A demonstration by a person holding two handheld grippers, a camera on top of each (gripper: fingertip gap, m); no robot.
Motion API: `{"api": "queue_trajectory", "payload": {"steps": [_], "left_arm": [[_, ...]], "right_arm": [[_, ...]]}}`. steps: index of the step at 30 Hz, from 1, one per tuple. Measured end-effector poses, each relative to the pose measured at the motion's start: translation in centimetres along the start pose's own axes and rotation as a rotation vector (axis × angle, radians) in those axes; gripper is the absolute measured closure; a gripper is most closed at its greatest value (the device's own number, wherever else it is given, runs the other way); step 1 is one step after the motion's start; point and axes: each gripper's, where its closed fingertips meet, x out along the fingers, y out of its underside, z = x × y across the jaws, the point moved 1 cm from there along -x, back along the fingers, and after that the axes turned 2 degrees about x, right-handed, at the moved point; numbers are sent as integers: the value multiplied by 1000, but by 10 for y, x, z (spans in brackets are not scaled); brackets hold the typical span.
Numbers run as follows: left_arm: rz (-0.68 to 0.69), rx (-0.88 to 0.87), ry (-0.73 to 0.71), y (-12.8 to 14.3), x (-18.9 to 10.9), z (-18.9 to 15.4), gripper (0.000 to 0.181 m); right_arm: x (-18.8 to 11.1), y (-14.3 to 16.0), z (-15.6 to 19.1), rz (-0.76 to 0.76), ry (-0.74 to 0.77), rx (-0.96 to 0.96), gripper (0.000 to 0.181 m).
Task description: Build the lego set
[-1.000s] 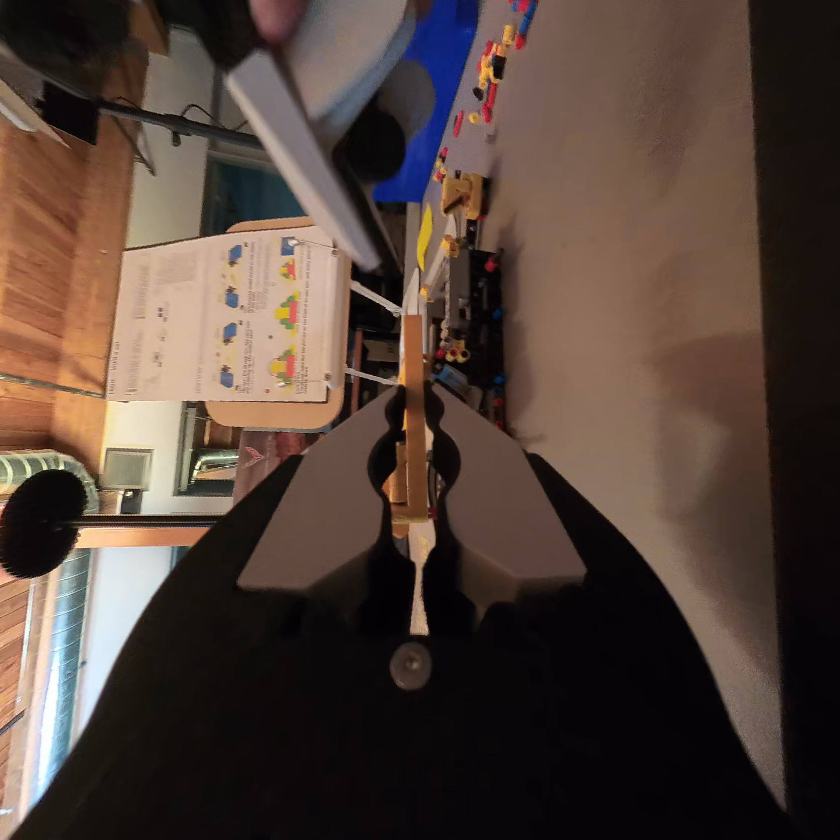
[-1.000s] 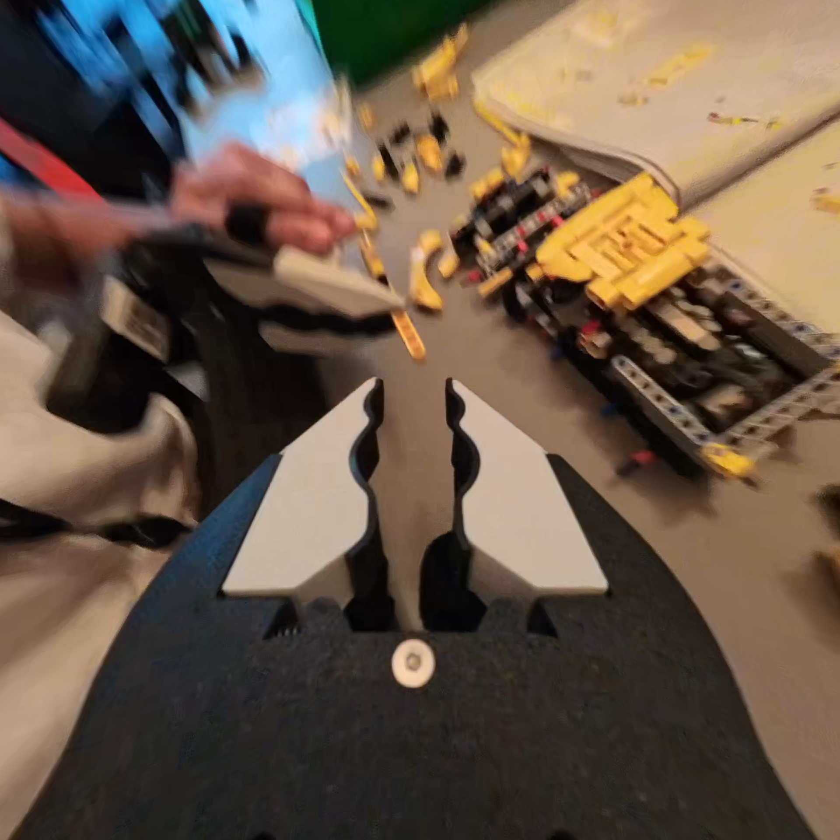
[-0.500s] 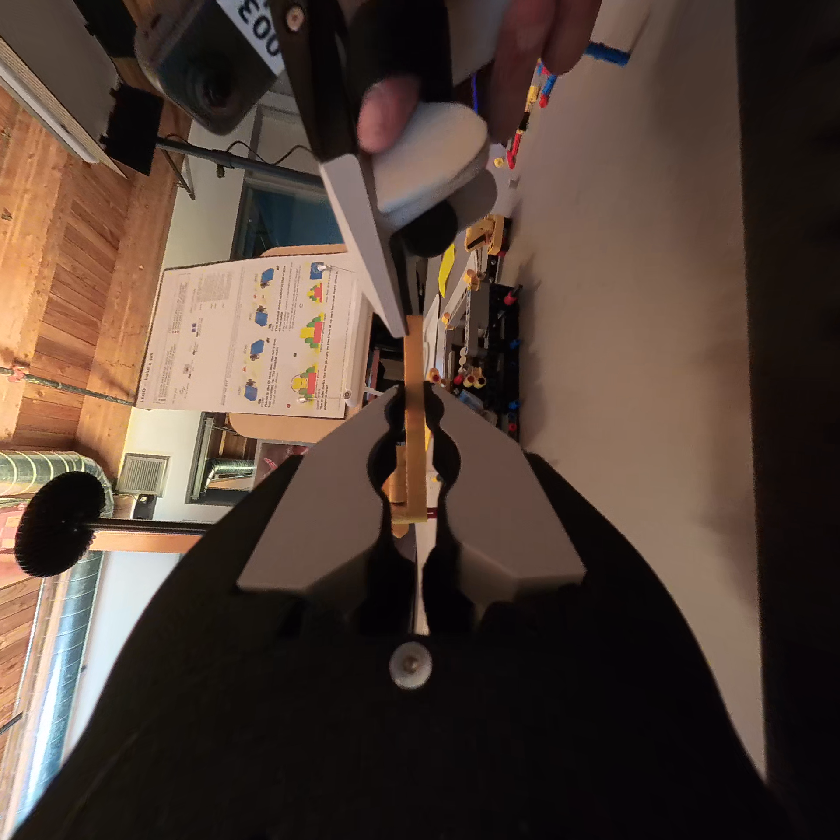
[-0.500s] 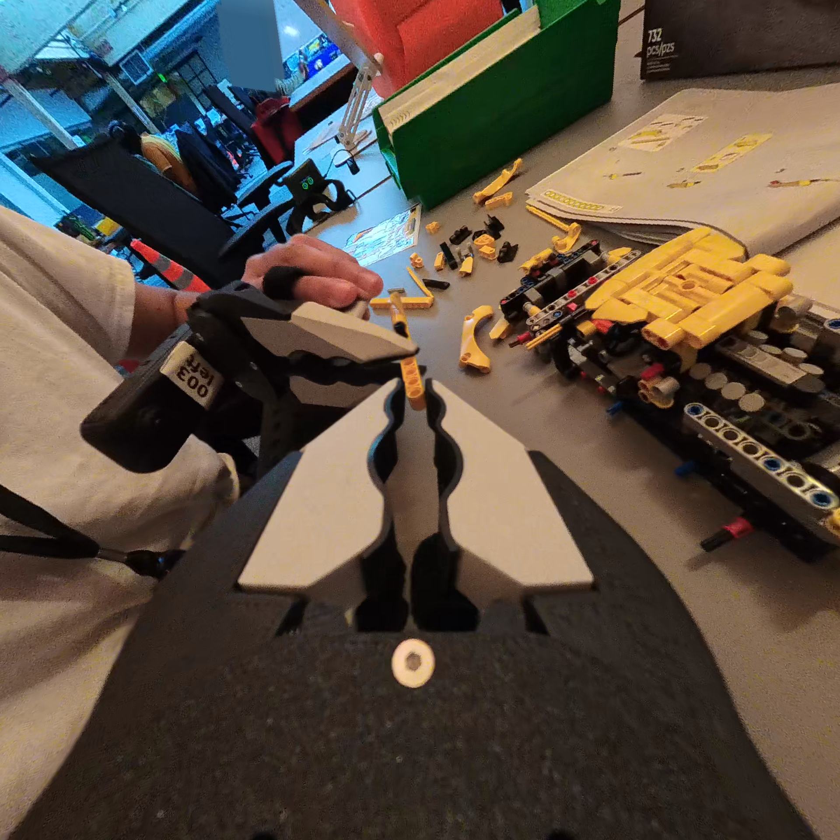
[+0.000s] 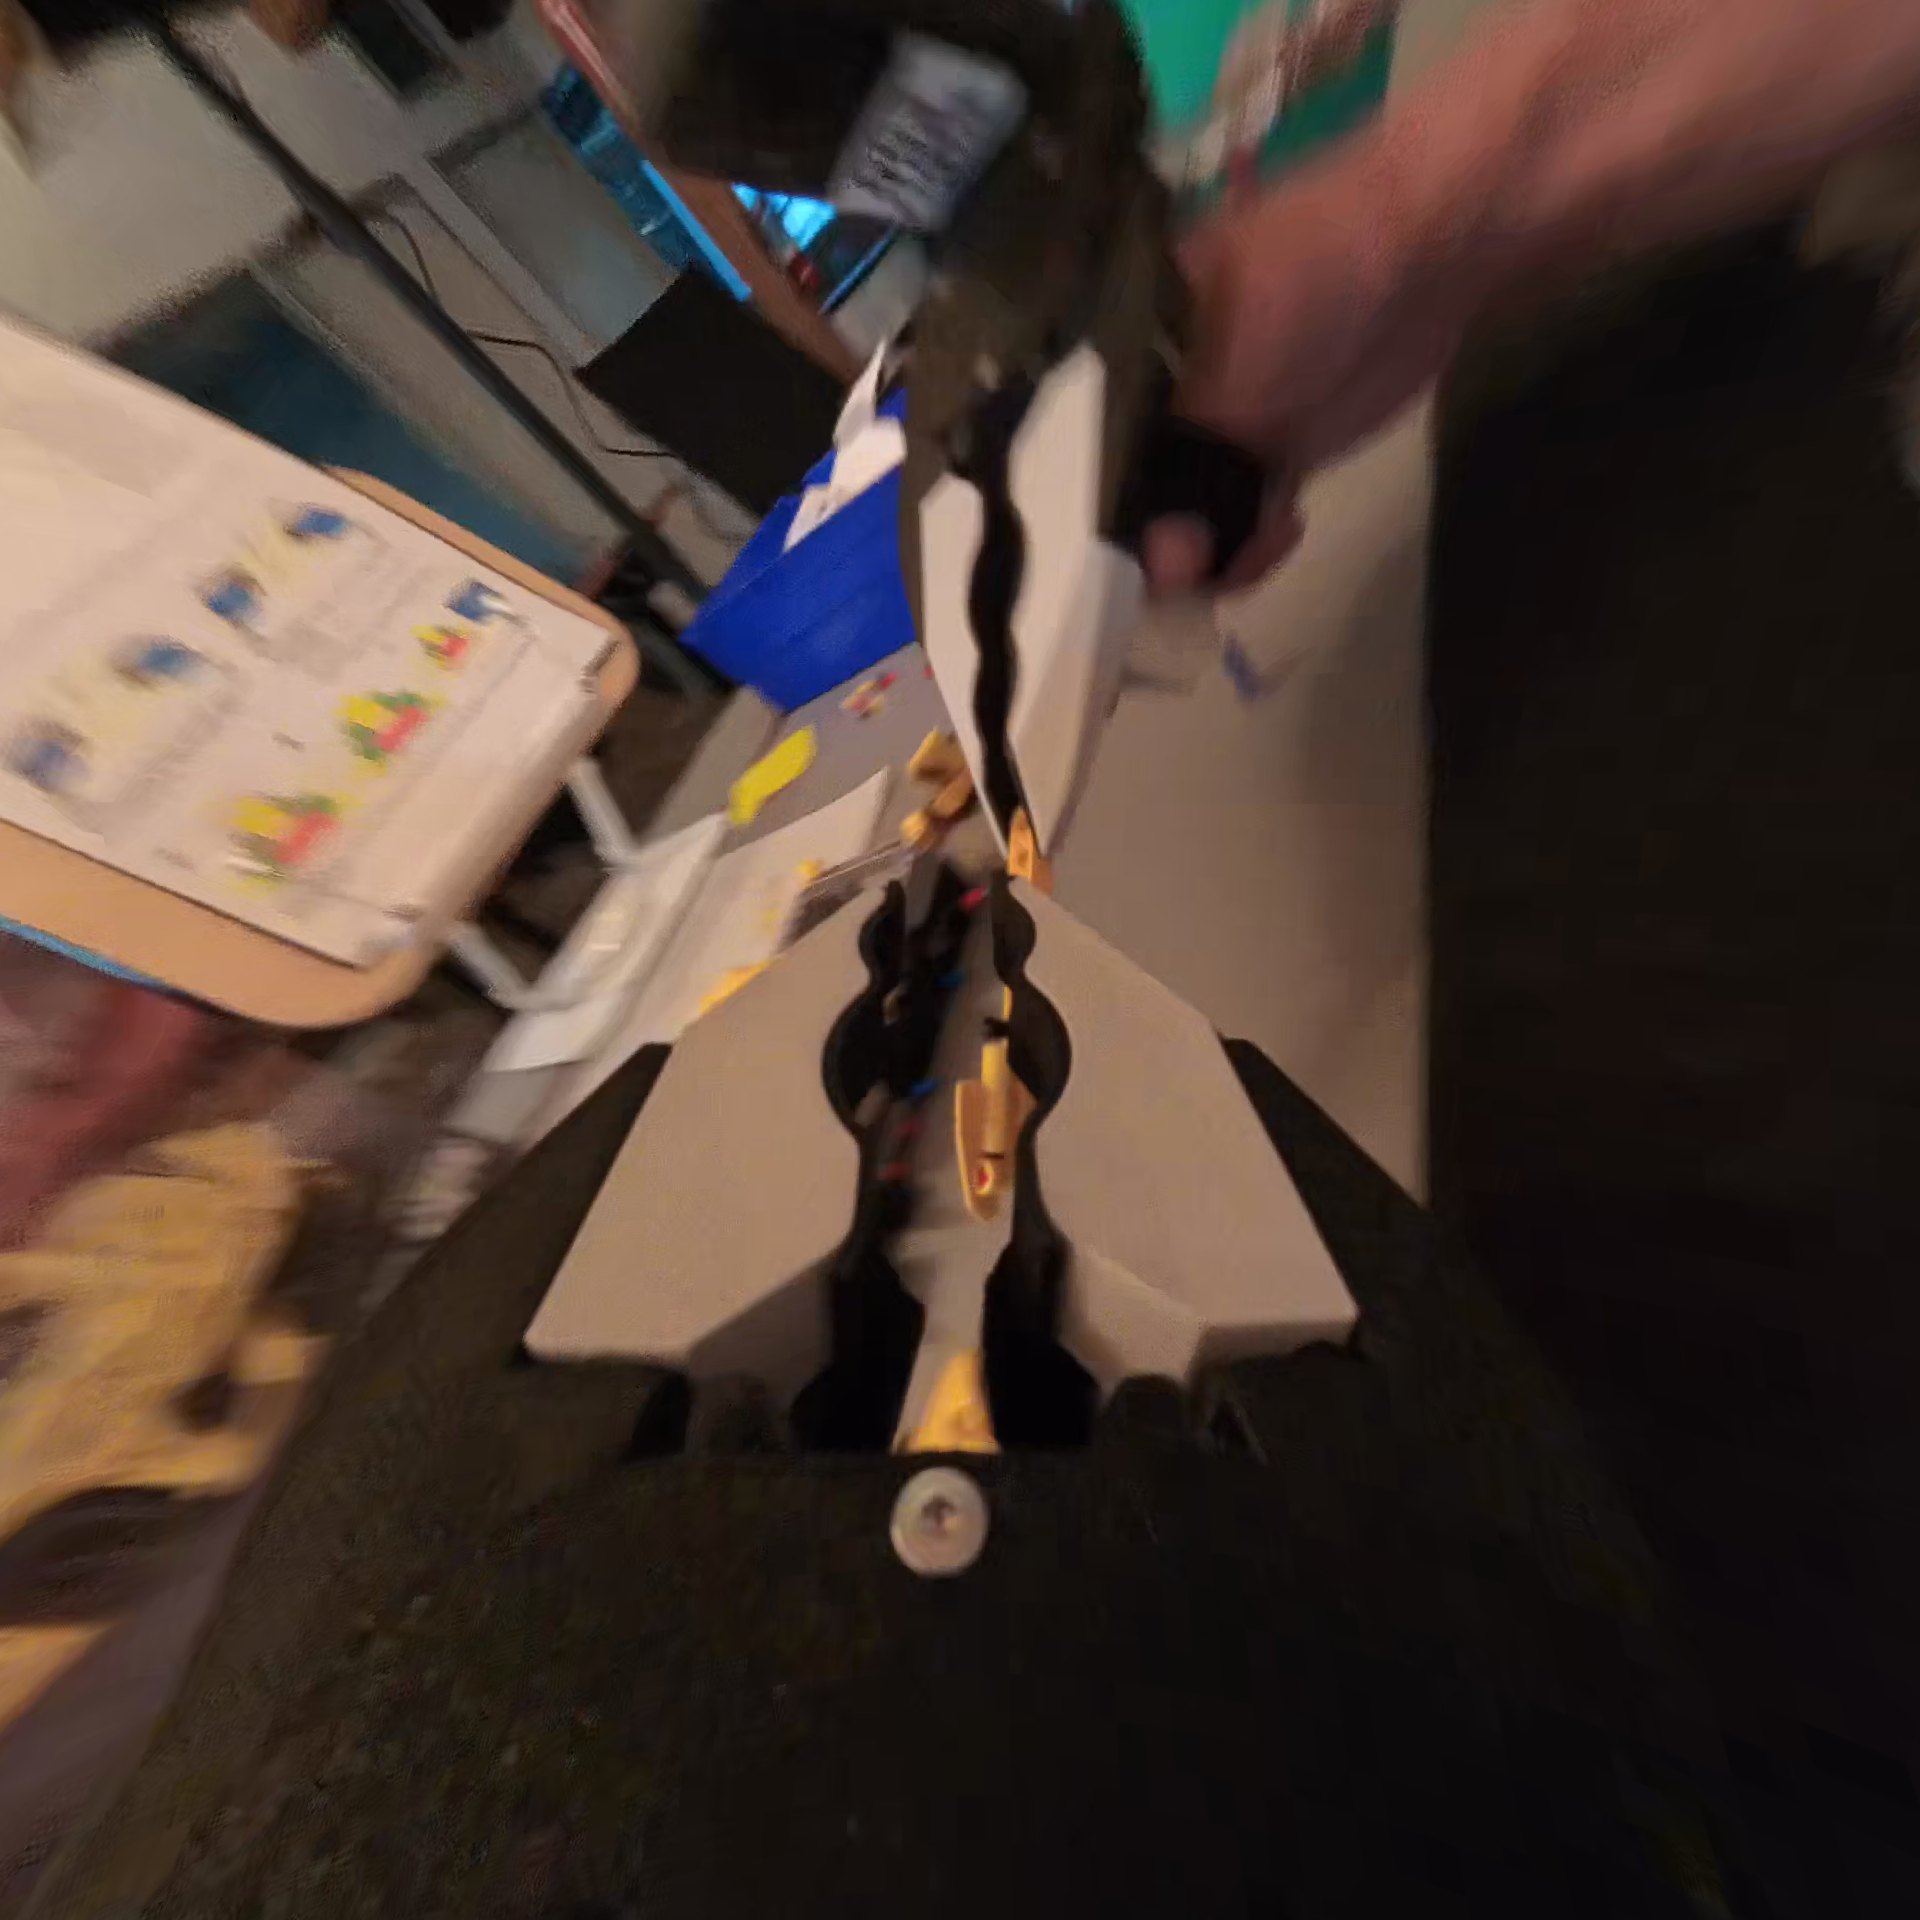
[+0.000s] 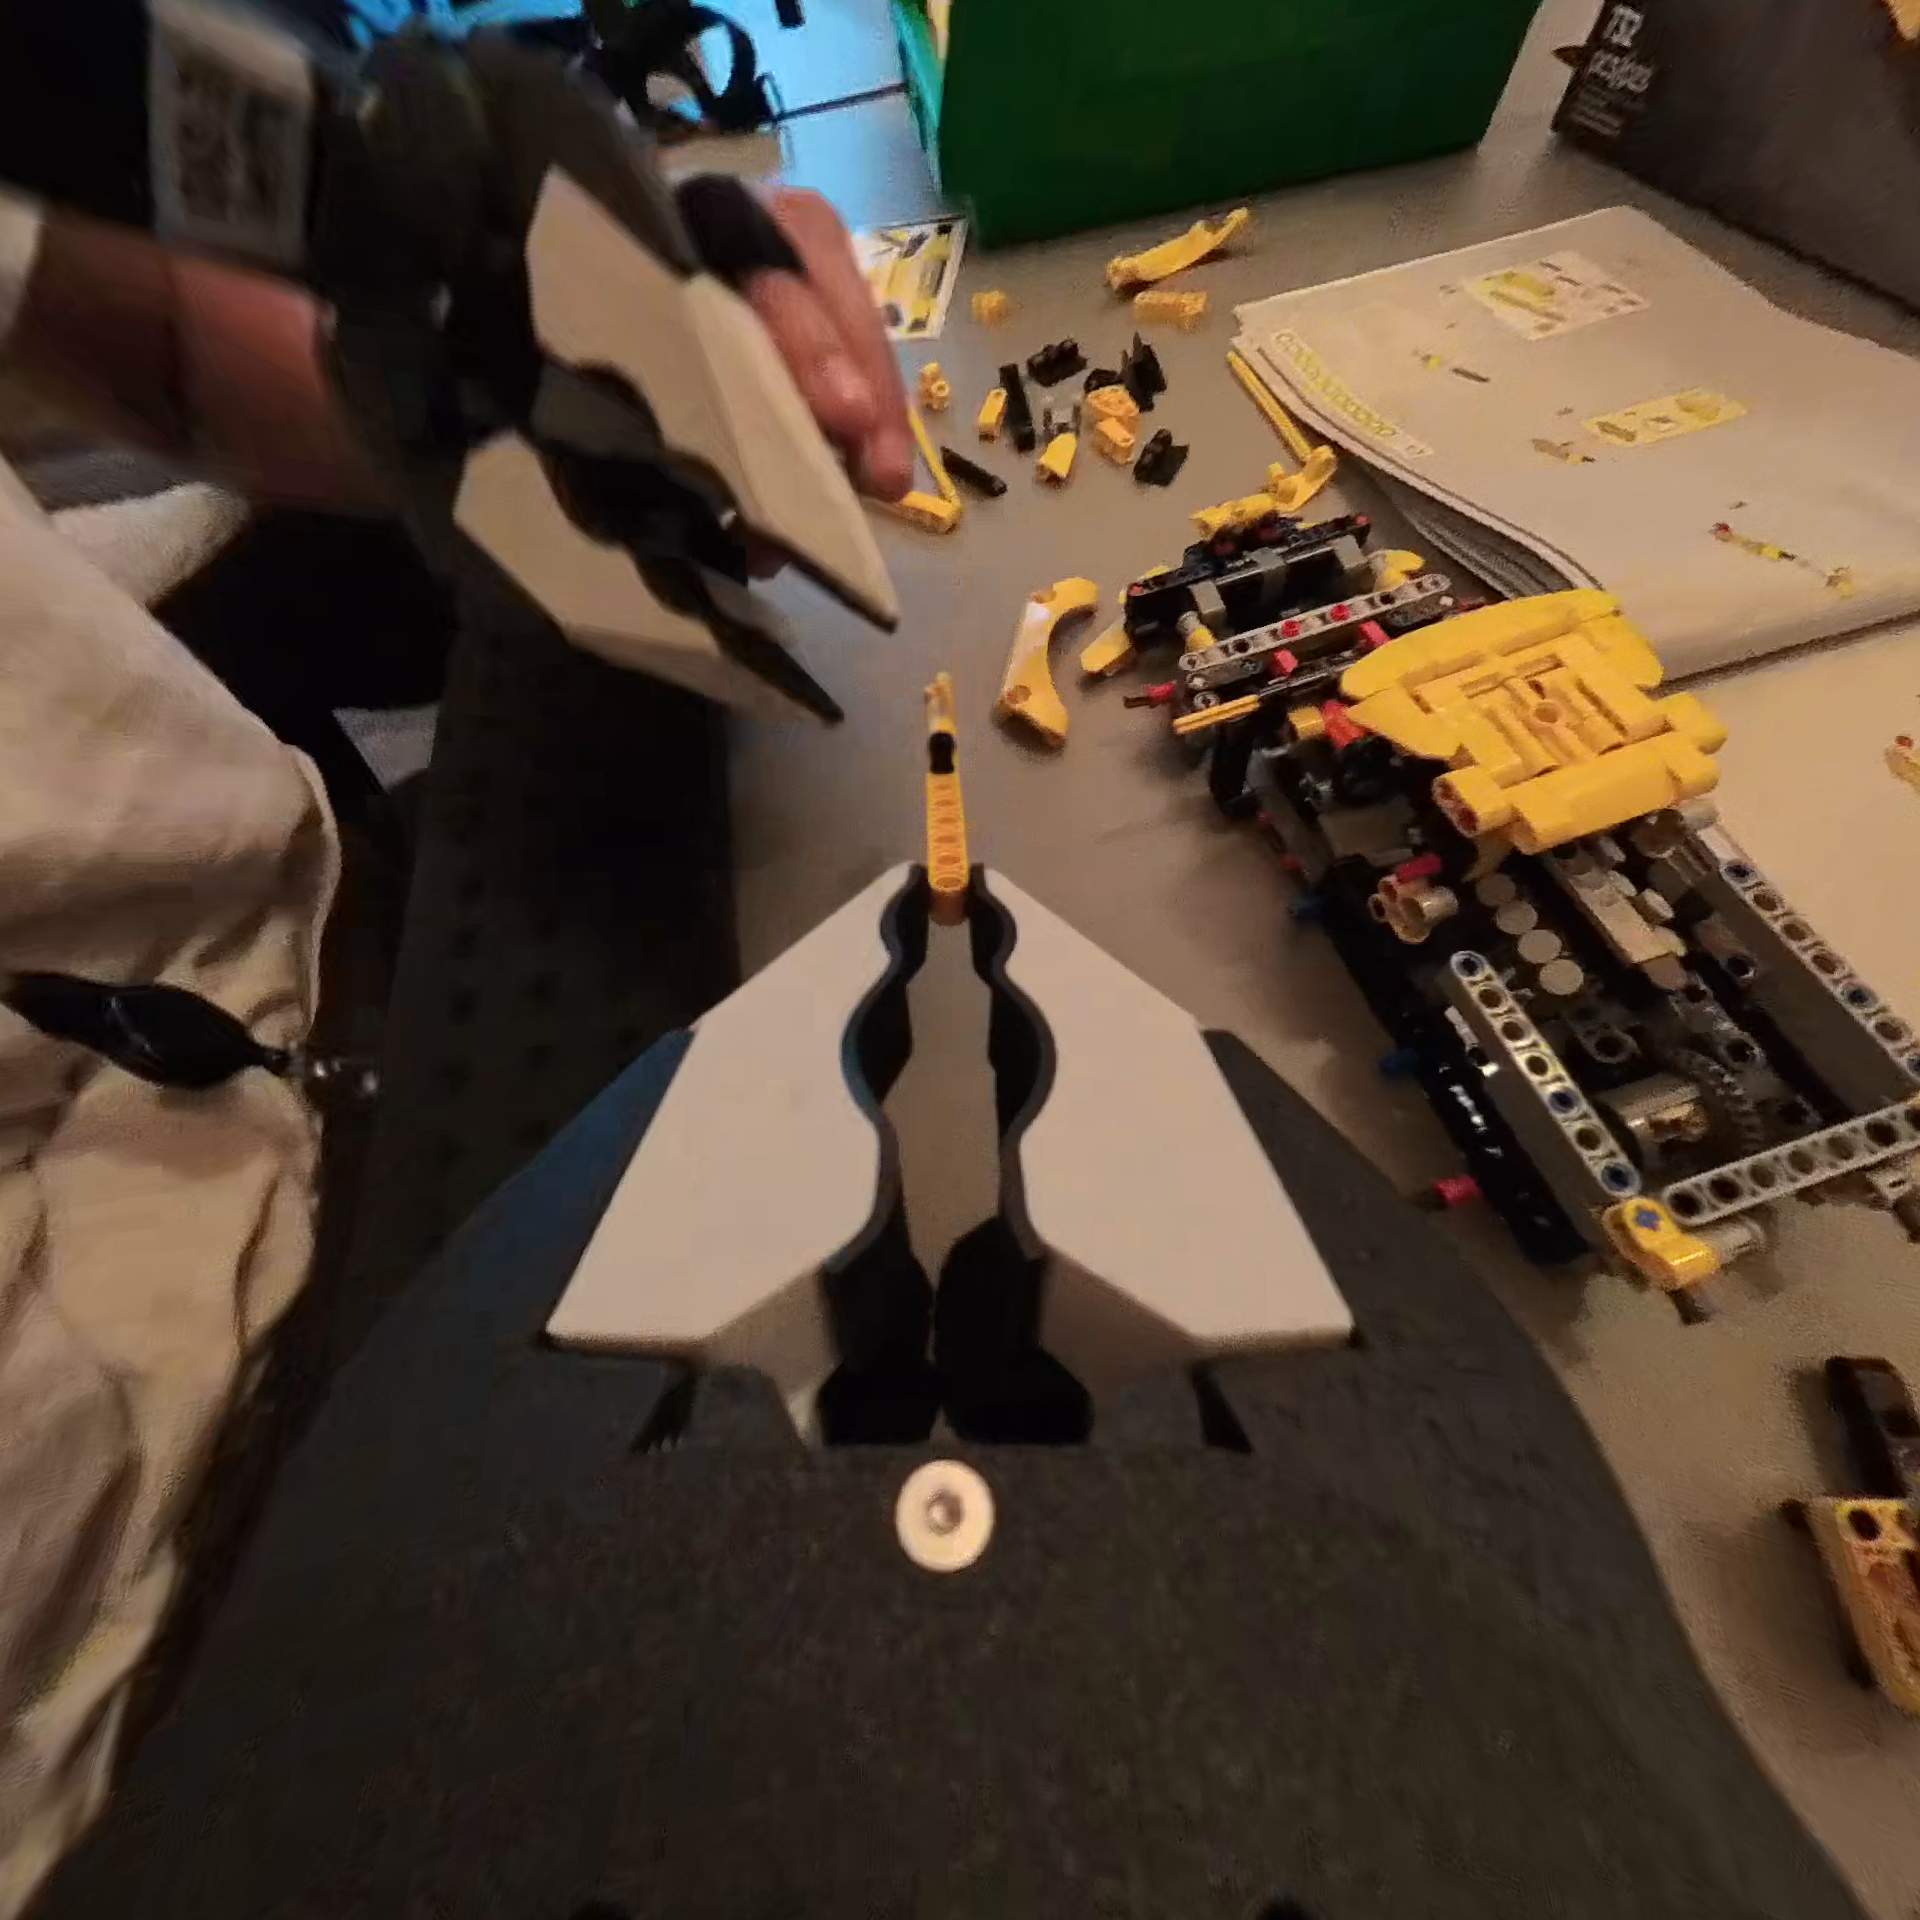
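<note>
The right hand-held gripper (image 6: 948, 883) pinches the near end of a thin yellow beam (image 6: 943, 805) between its closed tips, the beam sticking out forward above the bench (image 6: 1091, 862). The left hand-held gripper (image 6: 868, 665) hangs up and to the left, jaws parted and empty, clear of the beam. The half-built model (image 6: 1538, 831) lies to the right, loose yellow and black parts (image 6: 1081, 410) beyond it, beside the open manual (image 6: 1621, 416). The step in hand looks like carrying the beam to the model. To do it well, keep the pinch firm so the beam does not pivot, line its holes up with the pins before pressing, and steady the model with the free gripper.
</note>
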Motion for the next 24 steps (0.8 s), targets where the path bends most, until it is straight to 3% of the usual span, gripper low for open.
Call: {"api": "queue_trajectory", "payload": {"steps": [2,5,8,10,16,24], "left_arm": [[-108,-365,163,-11,-5,9,159],[-209,-808,607,-24,-13,8,147],[-191,-956,919,-33,-22,8,148],[-152,-1043,1013,-38,-19,11,163],[-148,-1238,1215,-43,-22,7,169],[-171,-1313,1234,-39,-19,3,169]], "right_arm": [[-6,-4,11,-13,-47,-93,175],[-14,-22,37,-41,-162,-247,174],[-13,-35,51,19,-227,-328,174],[-11,-42,53,42,-235,-380,174],[-11,-50,56,50,-253,-424,175],[-8,-48,57,34,-260,-435,175]]}}
